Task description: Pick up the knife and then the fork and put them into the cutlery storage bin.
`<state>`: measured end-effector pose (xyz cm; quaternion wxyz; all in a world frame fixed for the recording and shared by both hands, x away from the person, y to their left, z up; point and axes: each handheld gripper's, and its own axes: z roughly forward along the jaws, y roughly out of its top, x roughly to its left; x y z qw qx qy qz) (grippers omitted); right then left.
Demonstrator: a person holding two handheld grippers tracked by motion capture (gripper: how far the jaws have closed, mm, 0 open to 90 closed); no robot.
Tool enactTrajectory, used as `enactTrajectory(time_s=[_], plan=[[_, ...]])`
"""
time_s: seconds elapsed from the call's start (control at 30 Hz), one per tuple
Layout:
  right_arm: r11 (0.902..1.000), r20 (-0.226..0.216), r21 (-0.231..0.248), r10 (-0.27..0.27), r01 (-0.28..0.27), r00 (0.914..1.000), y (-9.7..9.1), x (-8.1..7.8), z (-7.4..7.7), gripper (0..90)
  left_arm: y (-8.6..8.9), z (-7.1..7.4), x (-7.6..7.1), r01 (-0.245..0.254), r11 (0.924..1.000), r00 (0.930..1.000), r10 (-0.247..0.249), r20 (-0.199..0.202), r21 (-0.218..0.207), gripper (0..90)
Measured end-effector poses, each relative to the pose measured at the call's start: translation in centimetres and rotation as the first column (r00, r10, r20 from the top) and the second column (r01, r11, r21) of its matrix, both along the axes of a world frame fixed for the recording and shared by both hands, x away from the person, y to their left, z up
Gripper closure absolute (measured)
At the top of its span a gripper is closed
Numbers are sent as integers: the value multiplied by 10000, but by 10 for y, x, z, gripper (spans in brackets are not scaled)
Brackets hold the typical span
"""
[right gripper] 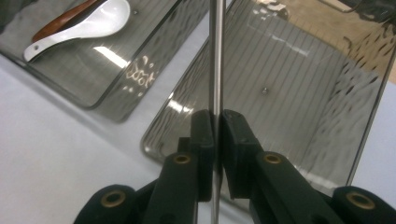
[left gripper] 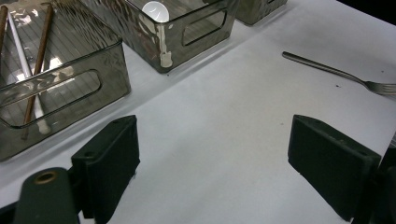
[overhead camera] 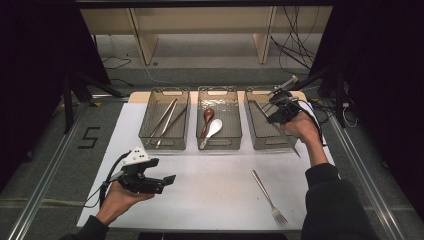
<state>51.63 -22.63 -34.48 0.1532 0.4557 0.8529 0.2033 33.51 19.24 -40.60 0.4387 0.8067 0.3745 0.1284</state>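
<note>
My right gripper [overhead camera: 274,119] hangs over the right-hand bin [overhead camera: 270,146], shut on a thin metal utensil [right gripper: 215,56]. The utensil runs straight up between my right gripper's [right gripper: 215,135] closed jaws, above the bare floor of that bin [right gripper: 289,70]. In the high view its lower end [overhead camera: 295,150] slants past the bin's front right corner. My left gripper [overhead camera: 167,180] rests low over the white table near its front left, jaws wide apart and nothing between them [left gripper: 212,154]. A metal fork [overhead camera: 267,196] lies on the table at the front right, also seen as the fork [left gripper: 336,72] ahead of my left gripper.
Three smoky clear bins stand in a row at the back. The left bin [overhead camera: 164,145] holds chopsticks [overhead camera: 165,120]. The middle bin [overhead camera: 219,145] holds a white spoon [overhead camera: 214,128] and a brown spoon [overhead camera: 207,117]. Cables trail at the back right.
</note>
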Motion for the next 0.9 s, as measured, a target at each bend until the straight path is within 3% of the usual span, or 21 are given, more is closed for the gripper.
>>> enactTrajectory(time_s=[0.5, 0.9], plan=[[9991, 270, -65, -423, 425, 9987, 3, 25, 10, 840, -1, 0, 0, 77, 10000, 10000, -77, -13, -20, 158], [9979, 263, -270, -583, 590, 9980, 5, 44, 5, 840, -2, -2, 0, 206, 9998, 9998, -206, -74, -13, 159]])
